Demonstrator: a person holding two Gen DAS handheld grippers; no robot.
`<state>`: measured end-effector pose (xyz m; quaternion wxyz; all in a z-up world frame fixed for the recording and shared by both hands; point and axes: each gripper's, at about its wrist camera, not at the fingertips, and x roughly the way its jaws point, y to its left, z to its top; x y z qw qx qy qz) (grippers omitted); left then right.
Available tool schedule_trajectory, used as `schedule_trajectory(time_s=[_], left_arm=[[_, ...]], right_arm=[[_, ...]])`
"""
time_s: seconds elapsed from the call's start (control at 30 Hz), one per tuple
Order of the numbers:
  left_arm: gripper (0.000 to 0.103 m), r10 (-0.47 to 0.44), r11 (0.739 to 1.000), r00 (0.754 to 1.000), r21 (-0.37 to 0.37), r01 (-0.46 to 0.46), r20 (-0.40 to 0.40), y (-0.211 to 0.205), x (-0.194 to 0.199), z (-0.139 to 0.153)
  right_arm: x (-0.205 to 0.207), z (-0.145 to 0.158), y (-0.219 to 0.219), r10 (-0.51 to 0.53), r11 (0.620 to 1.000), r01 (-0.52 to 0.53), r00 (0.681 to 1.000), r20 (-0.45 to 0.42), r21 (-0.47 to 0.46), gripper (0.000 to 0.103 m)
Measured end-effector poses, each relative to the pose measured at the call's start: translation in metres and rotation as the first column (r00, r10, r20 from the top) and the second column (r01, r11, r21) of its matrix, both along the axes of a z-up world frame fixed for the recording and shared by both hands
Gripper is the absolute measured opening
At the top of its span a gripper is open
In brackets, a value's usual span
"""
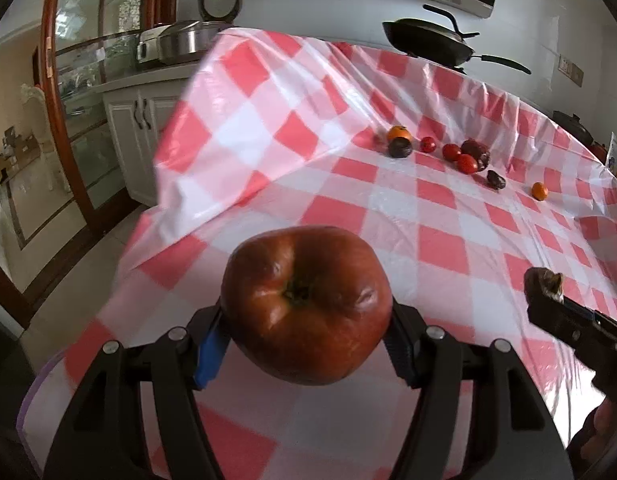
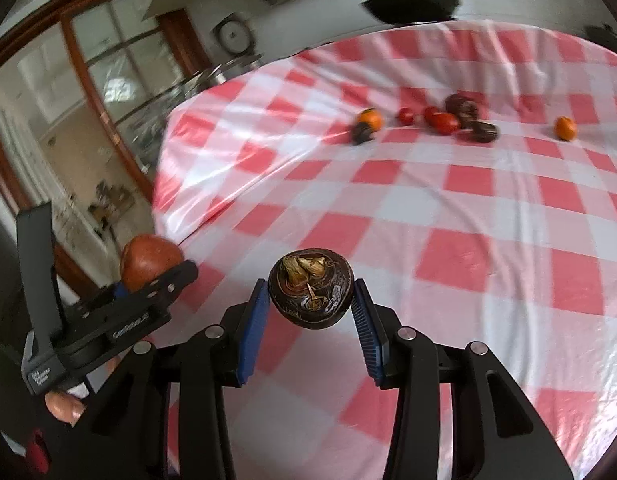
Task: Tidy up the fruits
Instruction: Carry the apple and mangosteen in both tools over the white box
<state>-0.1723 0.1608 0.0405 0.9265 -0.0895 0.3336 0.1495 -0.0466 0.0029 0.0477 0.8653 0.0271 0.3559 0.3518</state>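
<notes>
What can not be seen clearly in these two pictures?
- Underside of the apple: left wrist view, hidden by the left gripper.
- Where the fruits should go: no bowl or tray in either view.
- Dark fruits far on the table: right wrist view, blurred and too small to name.
- Right gripper: left wrist view, cut off by the edge.

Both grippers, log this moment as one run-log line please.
left gripper: shut on red apple | right gripper: shut on dark brown fruit | remaining fruit: on checked tablecloth
</notes>
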Motion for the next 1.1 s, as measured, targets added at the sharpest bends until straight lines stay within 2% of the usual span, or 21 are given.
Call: schedule_trajectory(time_s=[0.33, 0.4, 0.57, 0.7, 0.77, 0.8, 0.87, 0.97, 1.03, 1.1], left_arm=[[0.066, 0.084, 0.996, 0.996, 0.022, -0.084, 0.000, 0.038, -0.059, -0.005], [0.066, 0.112, 0.993, 0.994, 0.028, -0.112, 0.005, 0.046, -0.073, -0.005], [0.066, 0.221, 0.974, 0.974, 0.041, -0.223, 0.059, 0.076, -0.125, -0.002], [0.066, 0.317, 0.947, 0.943, 0.027, -0.321, 0.102, 0.103, -0.170, -0.002], [0.066, 0.370, 0.927, 0.924, 0.035, -0.375, 0.101, 0.117, -0.190, -0.007], [0.067, 0.397, 0.915, 0.914, 0.039, -0.401, 0.083, 0.126, -0.199, -0.014], [0.067, 0.429, 0.901, 0.902, 0.048, -0.431, 0.035, 0.138, -0.206, -0.026], [0.066, 0.480, 0.877, 0.876, 0.001, -0.480, -0.057, 0.160, -0.214, -0.054], [0.066, 0.500, 0.862, 0.858, -0.028, -0.506, -0.113, 0.171, -0.215, -0.073], [0.067, 0.497, 0.859, 0.850, -0.040, -0.511, -0.175, 0.178, -0.211, -0.092]], right_arm=[[-0.057, -0.008, 0.069, 0.209, 0.973, -0.205, 0.977, 0.031, -0.108, 0.043], [-0.070, -0.009, 0.081, 0.256, 0.960, -0.249, 0.966, 0.042, -0.128, 0.043], [-0.112, -0.008, 0.114, 0.414, 0.902, -0.395, 0.905, 0.096, -0.173, 0.043], [-0.142, -0.014, 0.137, 0.524, 0.843, -0.498, 0.845, 0.103, -0.203, 0.043], [-0.161, -0.023, 0.151, 0.587, 0.798, -0.550, 0.803, 0.107, -0.246, 0.043], [-0.167, -0.026, 0.156, 0.608, 0.780, -0.568, 0.786, 0.109, -0.262, 0.043], [-0.185, -0.041, 0.171, 0.674, 0.721, -0.624, 0.733, 0.093, -0.303, 0.043], [-0.204, -0.066, 0.191, 0.735, 0.640, -0.673, 0.676, 0.042, -0.371, 0.043], [-0.213, -0.085, 0.205, 0.760, 0.590, -0.693, 0.649, -0.002, -0.415, 0.043], [-0.218, -0.101, 0.217, 0.773, 0.552, -0.703, 0.633, -0.042, -0.448, 0.043]])
